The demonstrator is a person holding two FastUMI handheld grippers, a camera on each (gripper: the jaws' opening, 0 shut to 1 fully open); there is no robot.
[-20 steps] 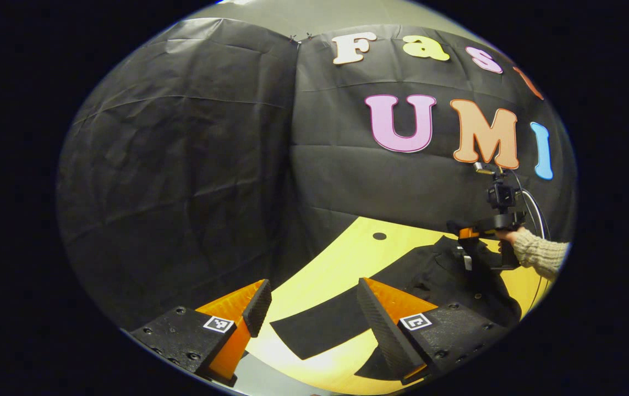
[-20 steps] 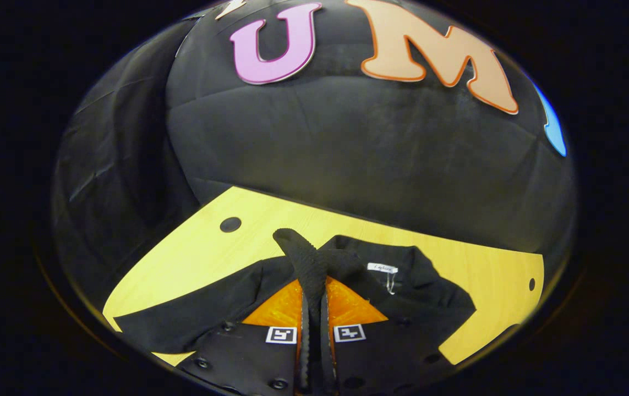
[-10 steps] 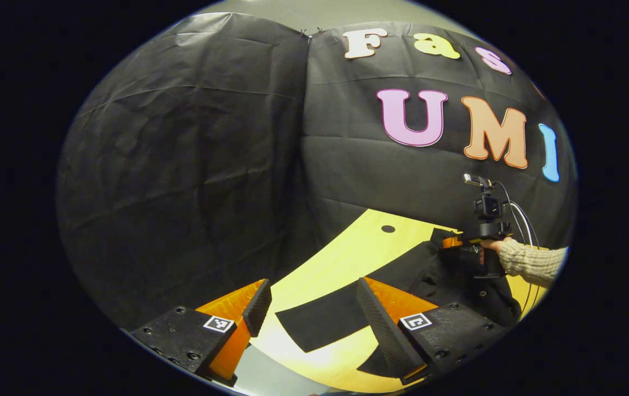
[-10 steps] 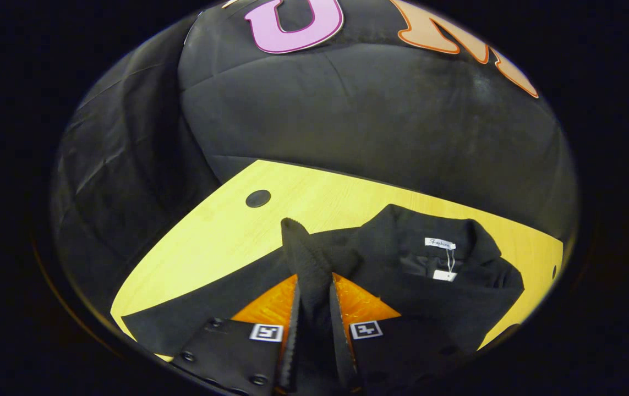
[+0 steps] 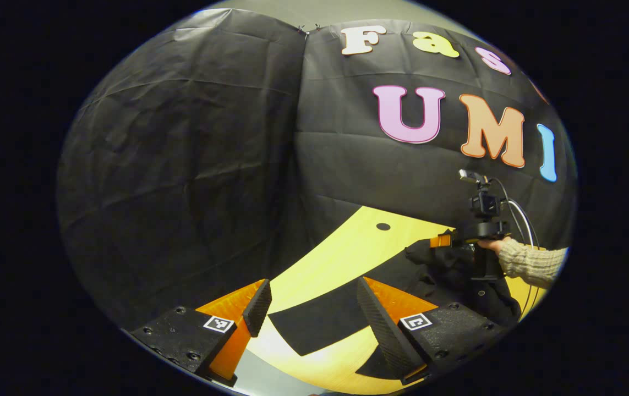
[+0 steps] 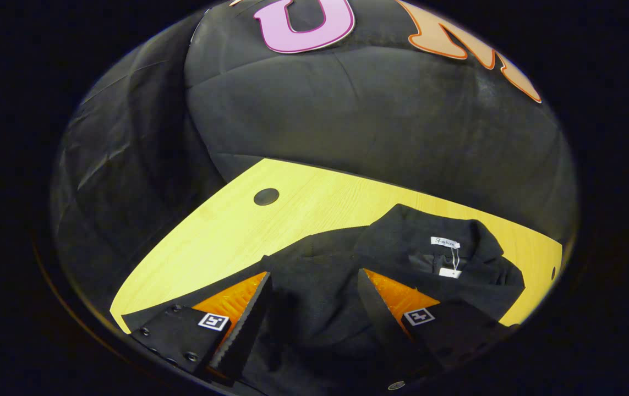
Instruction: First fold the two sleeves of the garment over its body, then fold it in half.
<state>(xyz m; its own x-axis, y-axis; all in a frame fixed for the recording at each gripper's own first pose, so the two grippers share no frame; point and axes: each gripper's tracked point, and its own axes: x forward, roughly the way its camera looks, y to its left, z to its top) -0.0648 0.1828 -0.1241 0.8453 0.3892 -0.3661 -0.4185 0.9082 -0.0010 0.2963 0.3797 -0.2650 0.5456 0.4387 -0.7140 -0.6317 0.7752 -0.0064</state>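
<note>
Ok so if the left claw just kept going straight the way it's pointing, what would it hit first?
Probably the garment's black sleeve lying flat on the wooden table: it sits right between and ahead of the open left claw. Depth is hard to judge in this view.

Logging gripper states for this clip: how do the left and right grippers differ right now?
The left gripper hangs over bare table with a flat black sleeve ahead of it; the right gripper sits over the bunched garment, near its collar. The left gripper has only table and sleeve showing between its fingers; the right has cloth lying in its gap, not pinched. Both are open.
</note>
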